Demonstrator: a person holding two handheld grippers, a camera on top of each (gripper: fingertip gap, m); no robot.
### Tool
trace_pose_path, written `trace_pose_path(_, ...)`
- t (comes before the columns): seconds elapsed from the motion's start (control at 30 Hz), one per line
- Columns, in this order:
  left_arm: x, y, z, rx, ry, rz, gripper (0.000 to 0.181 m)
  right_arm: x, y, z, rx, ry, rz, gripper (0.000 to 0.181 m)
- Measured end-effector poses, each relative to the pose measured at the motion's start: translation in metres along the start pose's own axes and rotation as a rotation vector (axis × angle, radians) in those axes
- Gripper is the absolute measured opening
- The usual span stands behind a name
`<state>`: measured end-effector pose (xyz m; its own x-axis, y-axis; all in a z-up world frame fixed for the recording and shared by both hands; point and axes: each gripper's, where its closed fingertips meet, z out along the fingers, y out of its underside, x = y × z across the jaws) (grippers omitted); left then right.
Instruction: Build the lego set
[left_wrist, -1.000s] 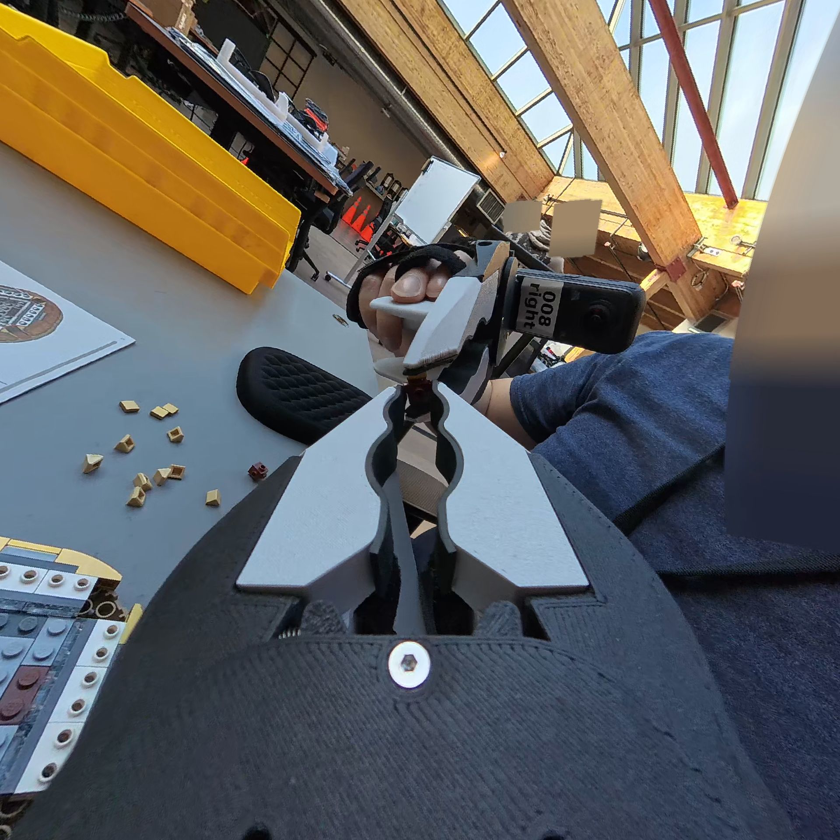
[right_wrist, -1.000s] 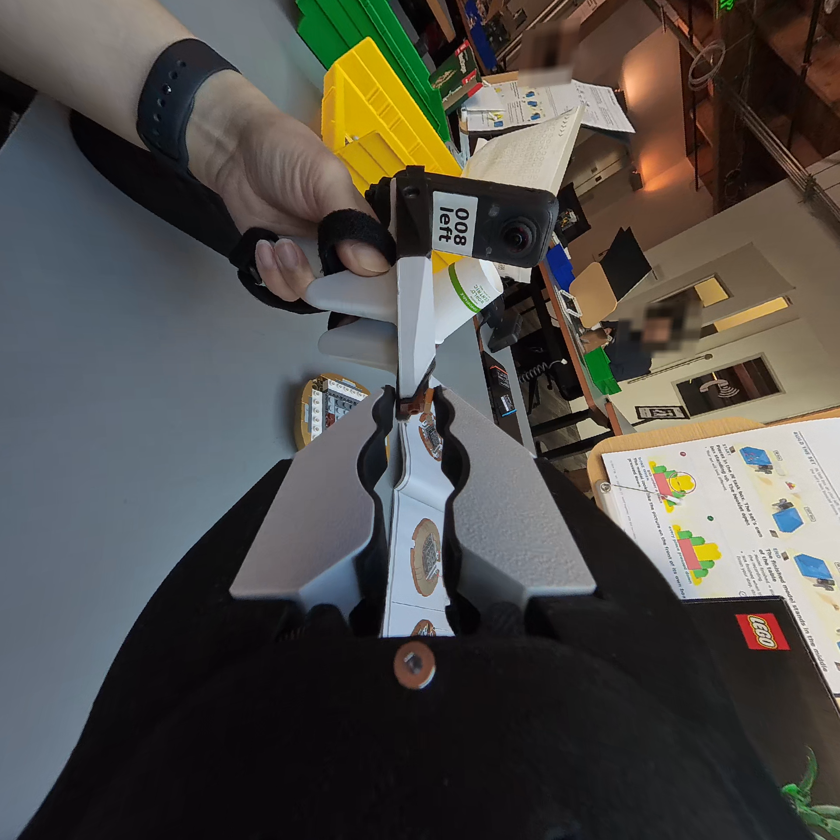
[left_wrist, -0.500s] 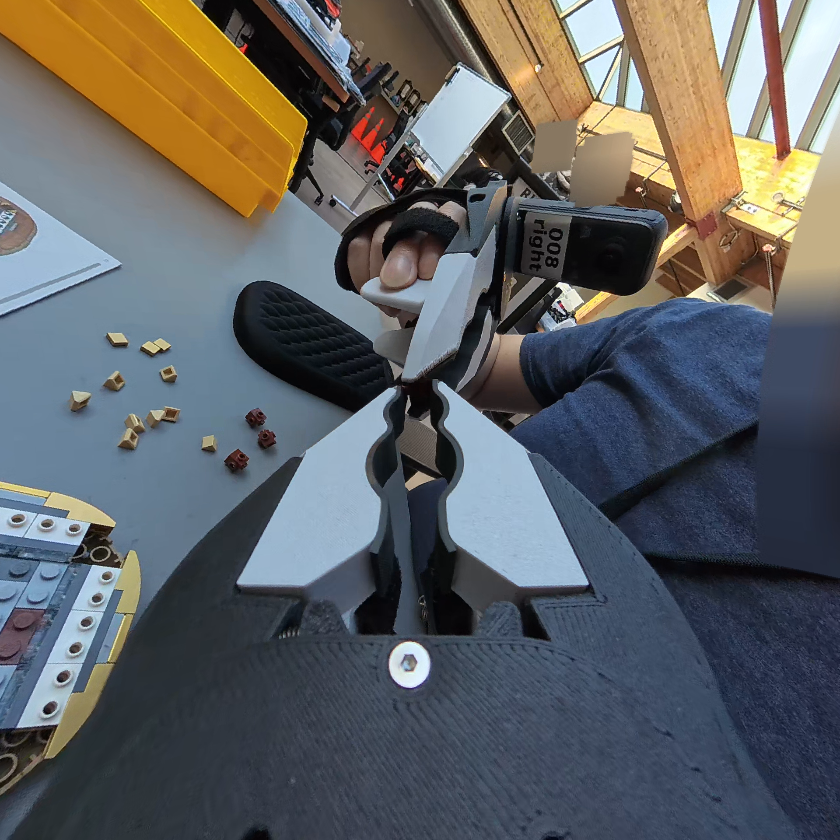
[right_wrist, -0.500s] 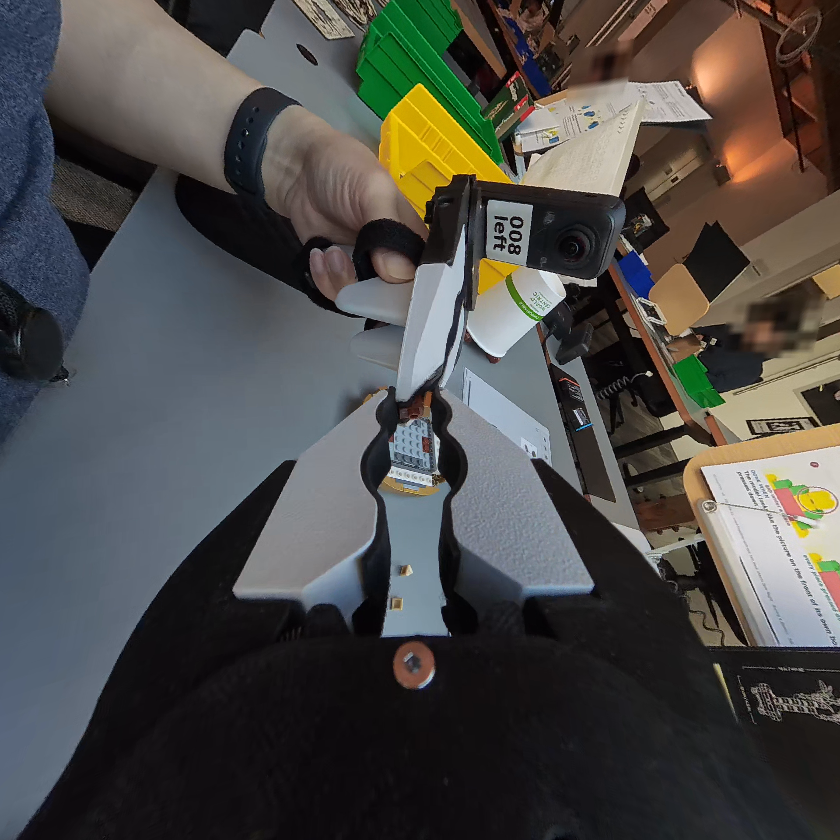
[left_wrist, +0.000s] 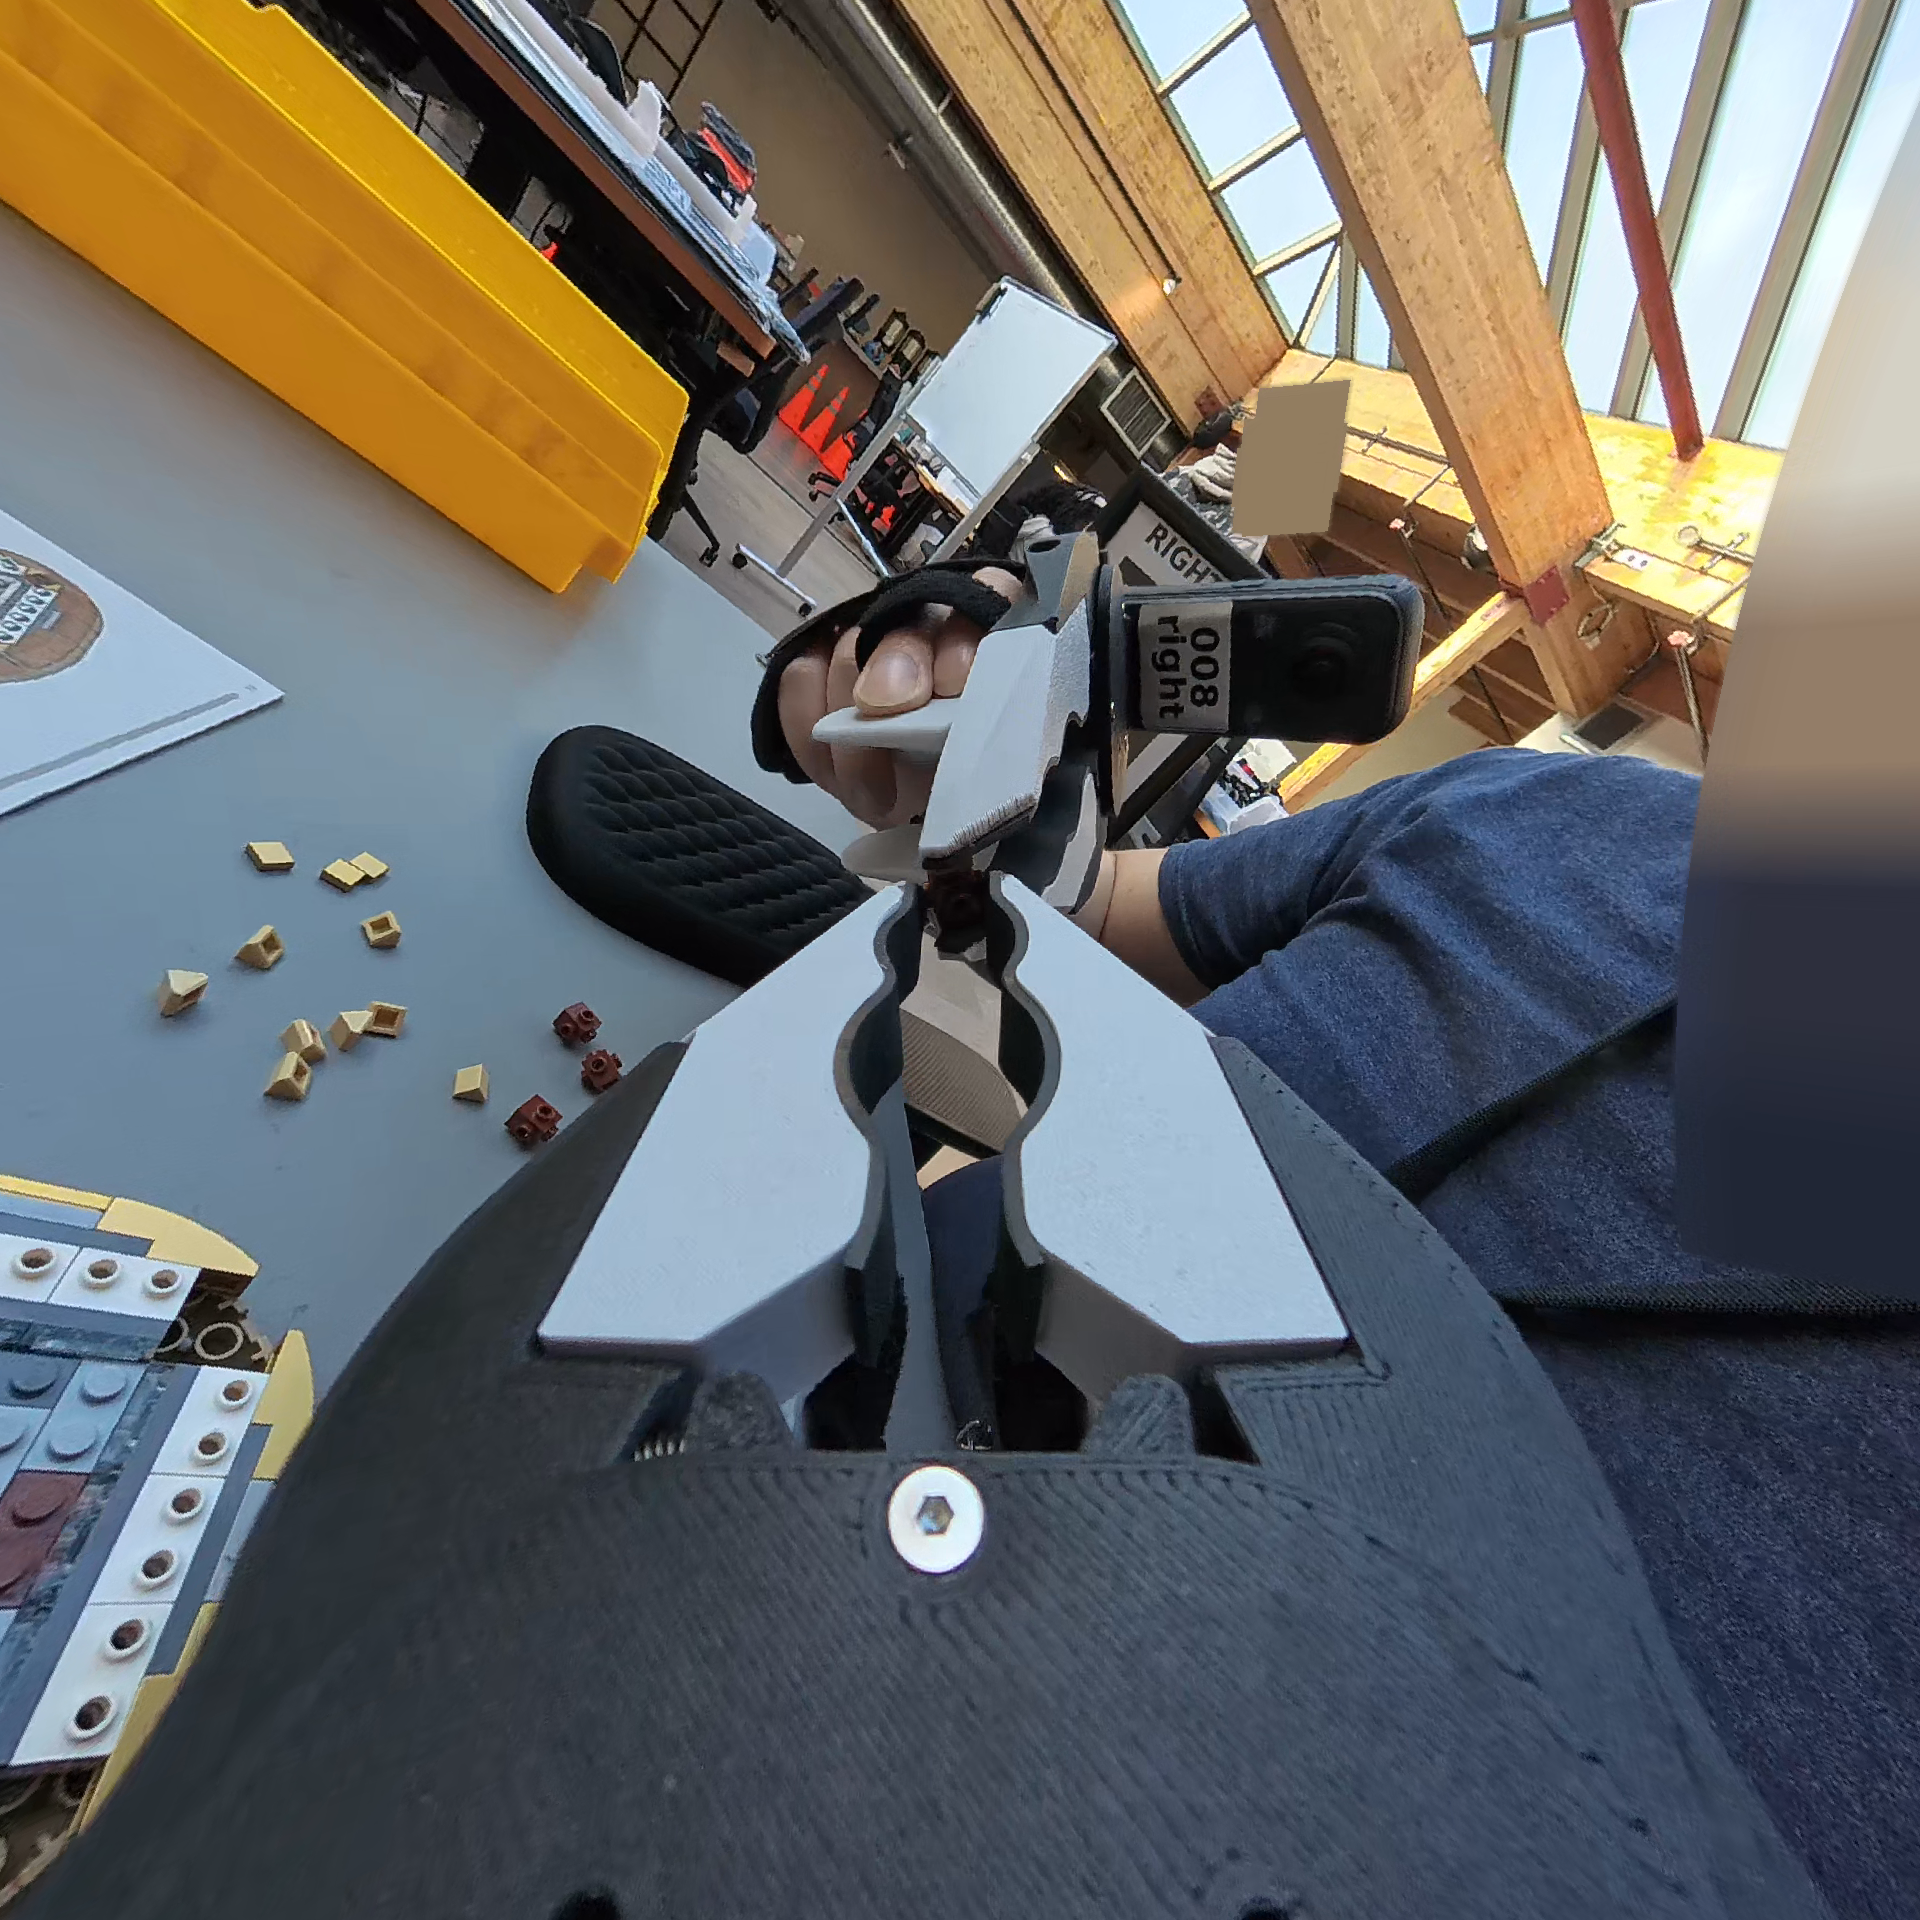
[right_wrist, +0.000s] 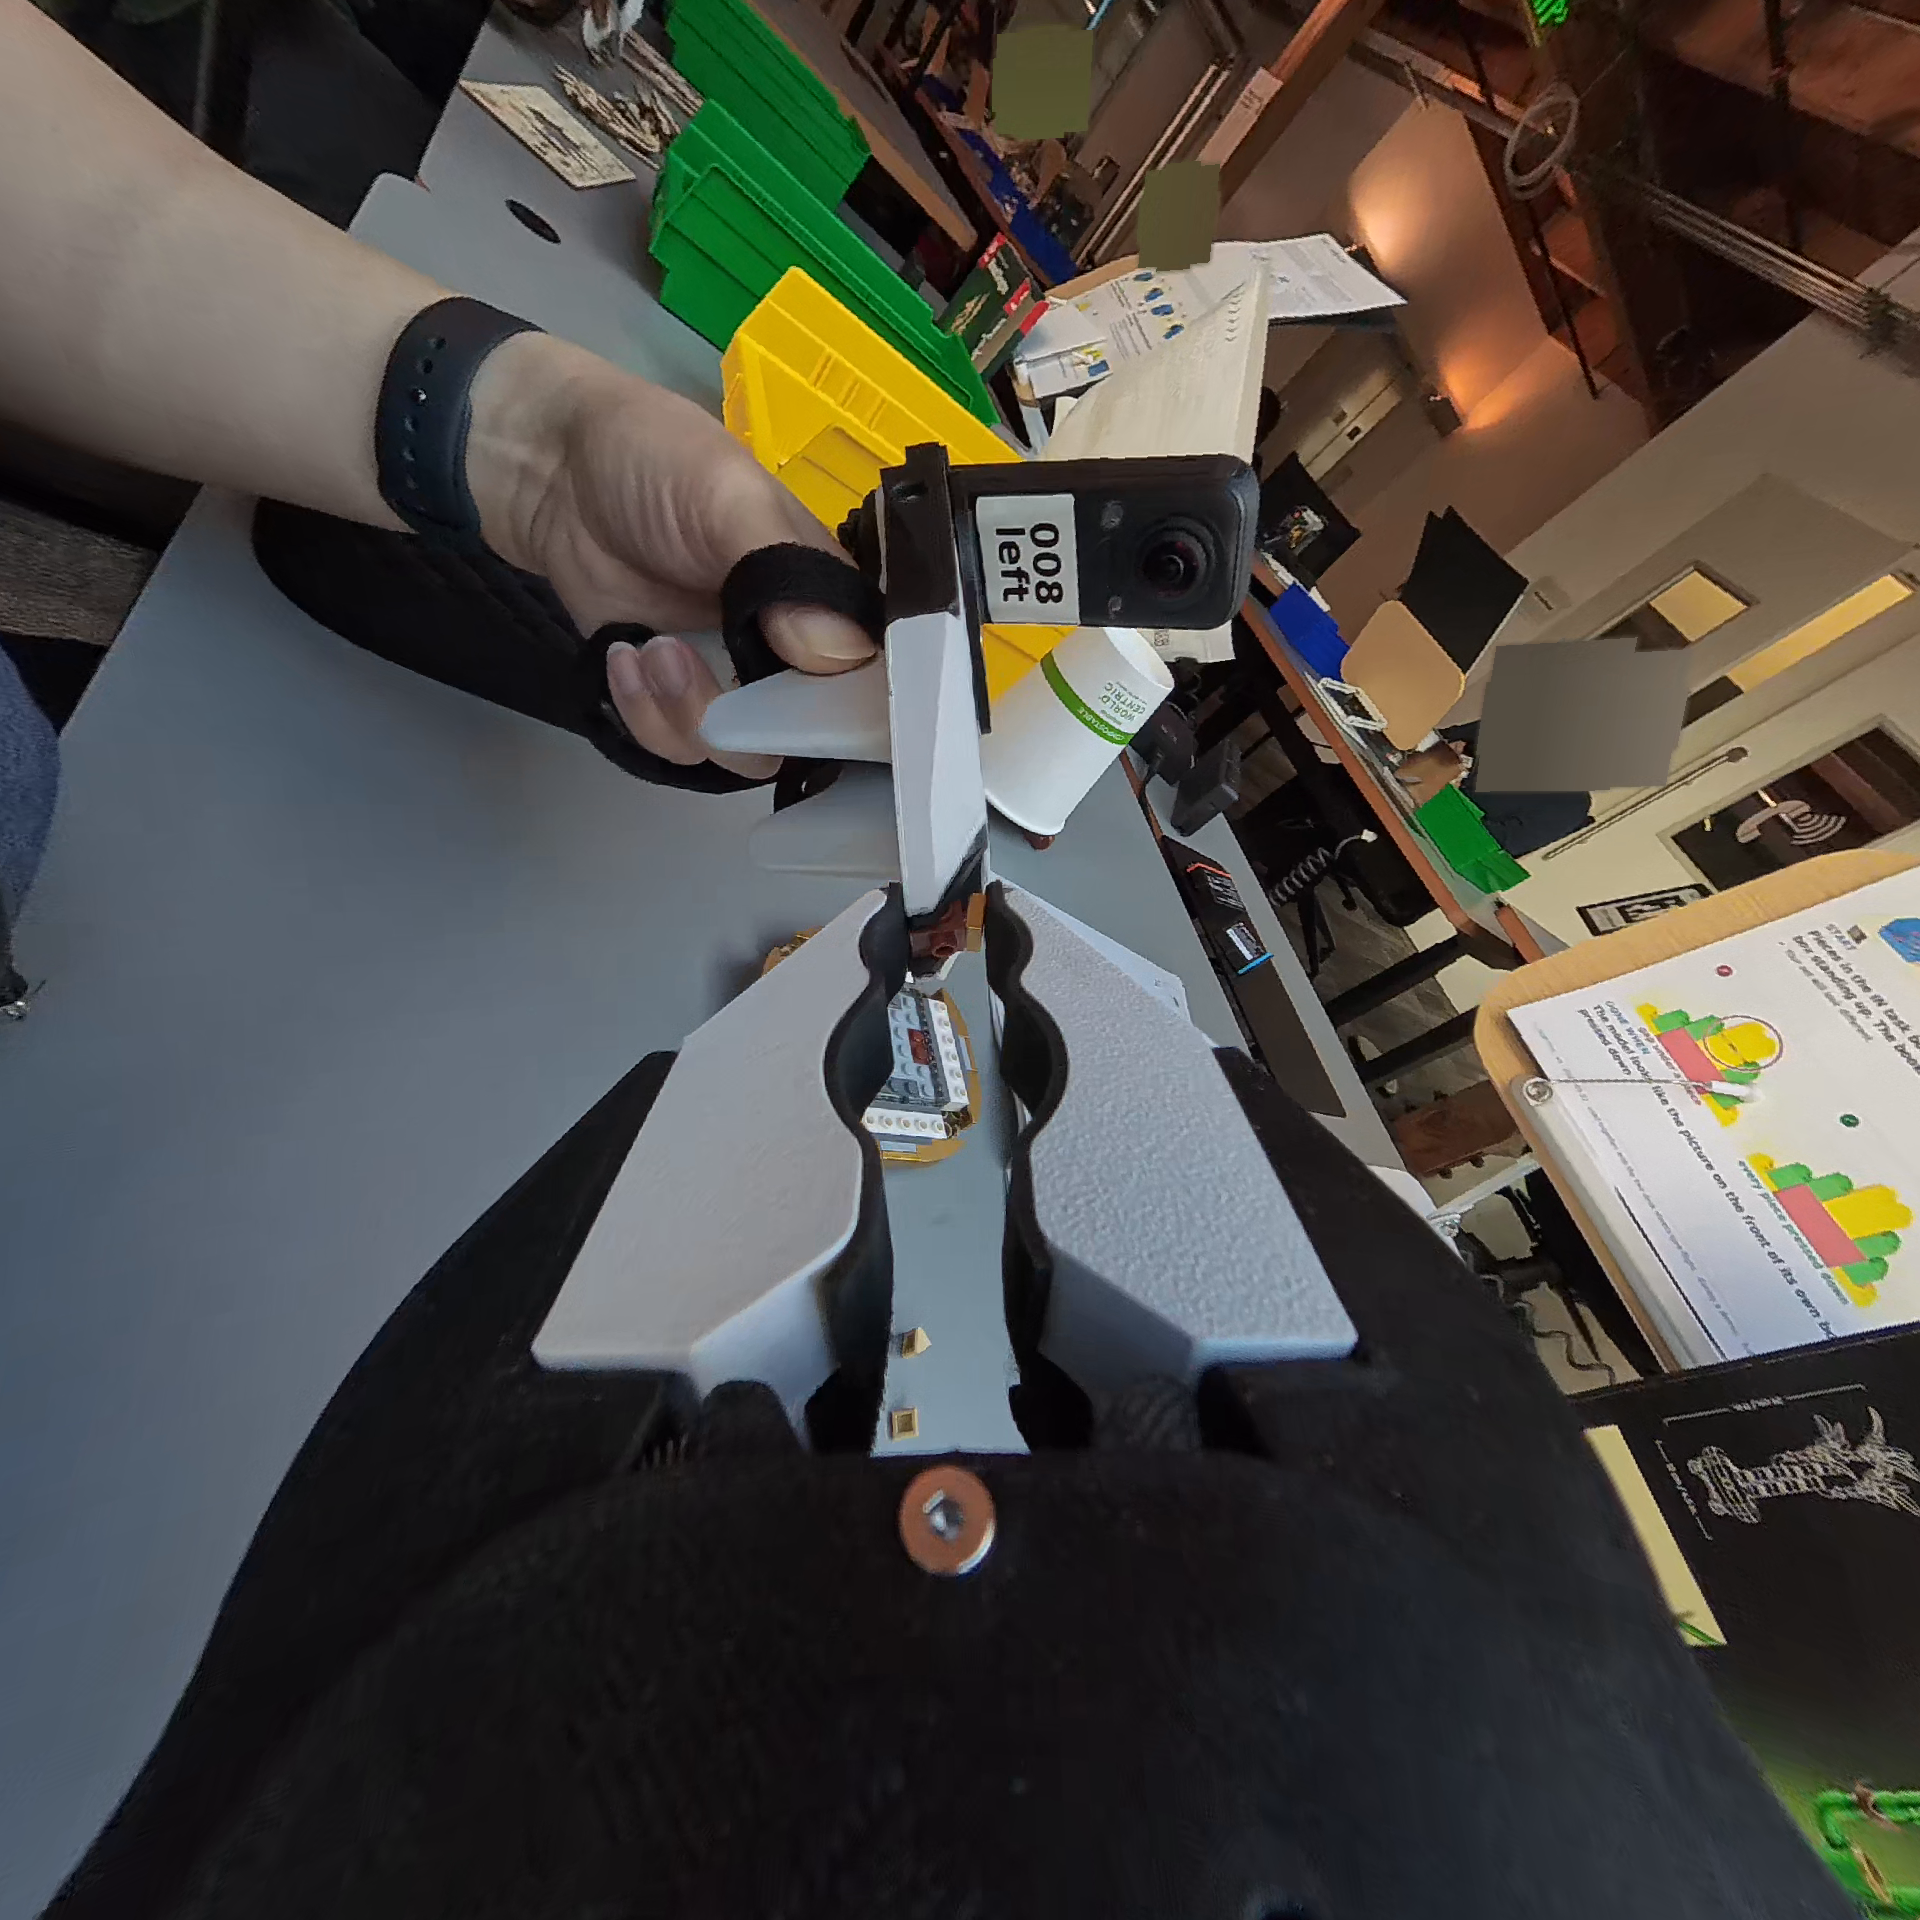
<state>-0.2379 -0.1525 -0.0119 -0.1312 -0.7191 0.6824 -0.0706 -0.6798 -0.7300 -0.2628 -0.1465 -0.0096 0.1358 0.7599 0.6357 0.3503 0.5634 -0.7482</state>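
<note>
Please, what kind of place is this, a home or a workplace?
Most likely a shared workshop or lab: stacked yellow parts bins and green bins on grey worktables, a rolling whiteboard, and timber roof beams under skylights.

Grey table (left_wrist: 343, 582) in an open workshop hall. Along its far edge, stacked yellow bins (left_wrist: 312, 260); in the right wrist view, green bins (right_wrist: 769, 197) beyond the yellow ones, toward the far corner. Overhead, heavy timber beams (left_wrist: 1434, 260) and a red steel strut (left_wrist: 1631, 208) under a glass roof (left_wrist: 1538, 135) full of blue daylight. Farther back, a rolling whiteboard (left_wrist: 997, 395), orange cones (left_wrist: 810, 400) on the floor, a long cluttered workbench (left_wrist: 623, 177). On the other side, dimmer and warmer: glowing wall lamps (right_wrist: 1382, 223), a tan chair (right_wrist: 1403, 675), more desks (right_wrist: 1351, 727), a wooden board (right_wrist: 1704, 1091) with a printed sheet at the right.
</note>
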Motion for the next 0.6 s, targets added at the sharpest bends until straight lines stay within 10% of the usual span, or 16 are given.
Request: trace_pose_path(0.6, -0.0009, 0.0009, -0.007, 0.092, 0.016, 0.027, 0.009, 0.0024, 0.0003, 0.005, -0.023, 0.21, -0.135, 0.014)
